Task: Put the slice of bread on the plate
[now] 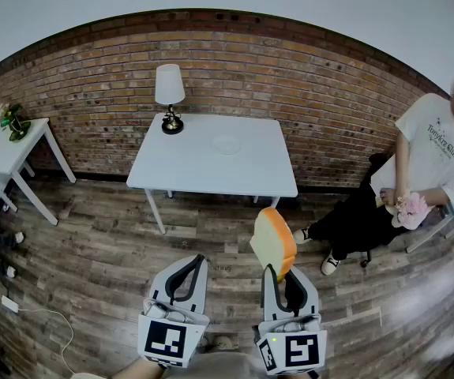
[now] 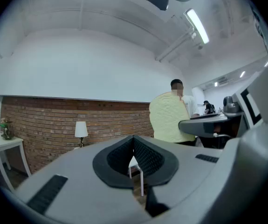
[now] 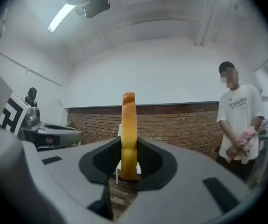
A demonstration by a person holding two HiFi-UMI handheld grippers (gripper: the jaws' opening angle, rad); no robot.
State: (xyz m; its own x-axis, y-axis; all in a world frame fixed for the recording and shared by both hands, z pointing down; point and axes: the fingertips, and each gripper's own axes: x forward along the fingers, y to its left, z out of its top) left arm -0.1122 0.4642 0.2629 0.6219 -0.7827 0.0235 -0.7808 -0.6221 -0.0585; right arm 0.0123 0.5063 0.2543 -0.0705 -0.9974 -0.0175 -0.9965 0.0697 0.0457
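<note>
Right gripper (image 1: 279, 273) was found clamped on slice of bread (image 1: 274, 242); left gripper (image 1: 199, 261) closed, empty. Plate (image 1: 226, 144) on table (image 1: 181, 168) not yet reached.

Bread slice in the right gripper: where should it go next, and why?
Probably forward toward the white square table: the right gripper grips the orange-crusted bread slice upright, while the pale round plate lies well ahead on it.

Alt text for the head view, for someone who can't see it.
The right gripper holds an orange-crusted slice of bread upright; the left gripper is shut, empty. Ahead, a white table carries a white lamp and a round plate.
</note>
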